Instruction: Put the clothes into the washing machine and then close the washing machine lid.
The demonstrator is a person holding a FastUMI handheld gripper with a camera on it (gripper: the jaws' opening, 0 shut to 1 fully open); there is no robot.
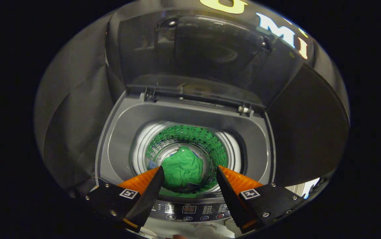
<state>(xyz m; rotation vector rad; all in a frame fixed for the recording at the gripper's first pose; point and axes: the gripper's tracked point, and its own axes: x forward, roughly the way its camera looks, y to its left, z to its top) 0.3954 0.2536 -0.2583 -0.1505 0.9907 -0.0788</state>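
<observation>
Our tongs [189, 170] are wide open and hold nothing, the green shirt [182, 167] lies down in the washing machine drum [222, 151], and at 12 o'clock the lid [207, 49] stands up, not closed yet.

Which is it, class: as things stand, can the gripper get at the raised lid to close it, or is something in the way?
Probably yes. The gripper is open and empty above the drum, the green garment lies below, and nothing stands between the fingers and the lid upright beyond.

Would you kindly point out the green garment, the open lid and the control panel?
green garment [182, 167], gripper view, middle of the cloth.
open lid [207, 49], gripper view, inner face.
control panel [189, 209], gripper view, its display.
</observation>
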